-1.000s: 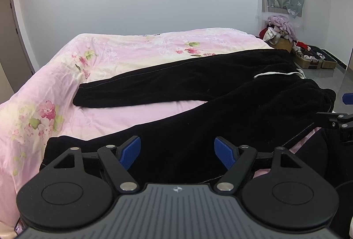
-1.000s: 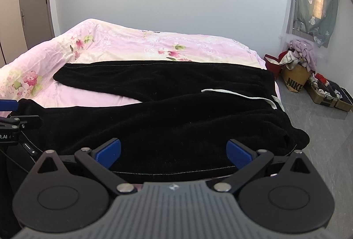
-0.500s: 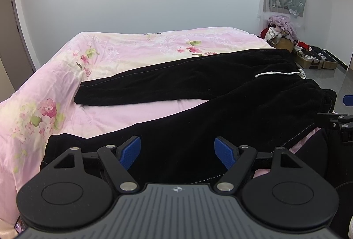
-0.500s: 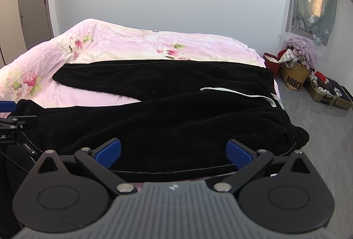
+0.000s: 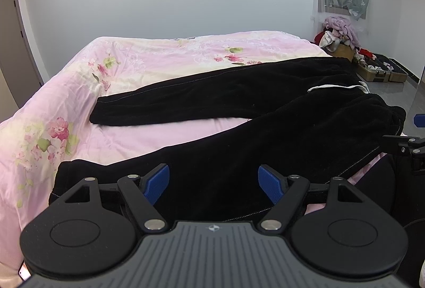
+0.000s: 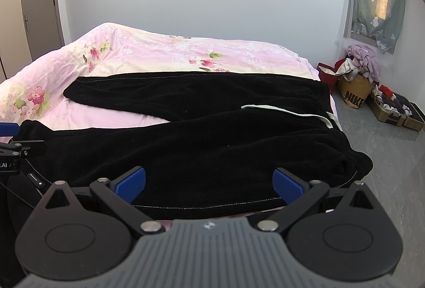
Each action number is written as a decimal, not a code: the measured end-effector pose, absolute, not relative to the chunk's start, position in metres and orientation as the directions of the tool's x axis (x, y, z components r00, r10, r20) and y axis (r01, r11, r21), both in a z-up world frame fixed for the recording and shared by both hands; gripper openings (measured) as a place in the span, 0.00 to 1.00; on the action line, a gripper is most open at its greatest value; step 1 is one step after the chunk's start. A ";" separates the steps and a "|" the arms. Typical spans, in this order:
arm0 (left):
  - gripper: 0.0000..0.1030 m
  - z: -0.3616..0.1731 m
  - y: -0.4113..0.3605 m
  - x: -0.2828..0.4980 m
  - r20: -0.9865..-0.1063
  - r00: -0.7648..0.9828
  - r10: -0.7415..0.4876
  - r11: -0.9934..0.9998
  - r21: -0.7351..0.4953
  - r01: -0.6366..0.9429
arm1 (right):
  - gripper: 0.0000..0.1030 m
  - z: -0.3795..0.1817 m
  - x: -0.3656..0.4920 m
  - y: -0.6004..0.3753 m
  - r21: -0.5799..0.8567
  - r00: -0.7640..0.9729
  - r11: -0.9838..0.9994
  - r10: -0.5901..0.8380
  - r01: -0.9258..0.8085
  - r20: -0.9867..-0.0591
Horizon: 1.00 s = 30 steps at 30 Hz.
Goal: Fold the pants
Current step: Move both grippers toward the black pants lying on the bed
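On pink floral bed (image 6: 138, 54), black pants (image 6: 202, 134) spread flat, grey floor (image 6: 393, 155)

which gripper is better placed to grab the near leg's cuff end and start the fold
Left. The left gripper hovers open above the black velvety pants close to the near leg's cuff; the right gripper, also open, sits toward the waistband.

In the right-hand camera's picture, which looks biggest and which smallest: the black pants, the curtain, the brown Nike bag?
As they look in that view:
1. black pants, by far the largest, though they also lie nearest the camera
2. curtain
3. Nike bag, smallest

Nearness inflates the pants; true sizes stay unsure.
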<state>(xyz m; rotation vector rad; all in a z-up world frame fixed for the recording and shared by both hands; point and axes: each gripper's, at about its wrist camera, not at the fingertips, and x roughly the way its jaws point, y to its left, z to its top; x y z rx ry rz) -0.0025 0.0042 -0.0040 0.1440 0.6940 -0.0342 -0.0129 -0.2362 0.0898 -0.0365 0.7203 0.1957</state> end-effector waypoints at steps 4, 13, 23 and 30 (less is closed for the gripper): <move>0.87 -0.003 0.003 -0.002 -0.643 0.766 0.018 0.989 0.125 0.082 | 0.96 0.090 -0.013 -0.237 0.037 0.735 0.981 0.167 -0.190 -0.657; 0.87 -0.004 0.003 -0.001 -0.647 0.762 0.017 0.989 0.122 0.082 | 0.96 0.089 -0.012 -0.238 0.046 0.734 0.982 0.169 -0.185 -0.658; 0.87 -0.004 0.004 -0.001 -0.648 0.761 0.018 0.990 0.119 0.078 | 0.96 0.089 -0.012 -0.239 0.042 0.737 0.981 0.170 -0.188 -0.654; 0.87 -0.005 0.004 -0.002 -0.647 0.762 0.017 0.990 0.117 0.077 | 0.96 0.089 -0.013 -0.239 0.041 0.738 0.981 0.171 -0.192 -0.653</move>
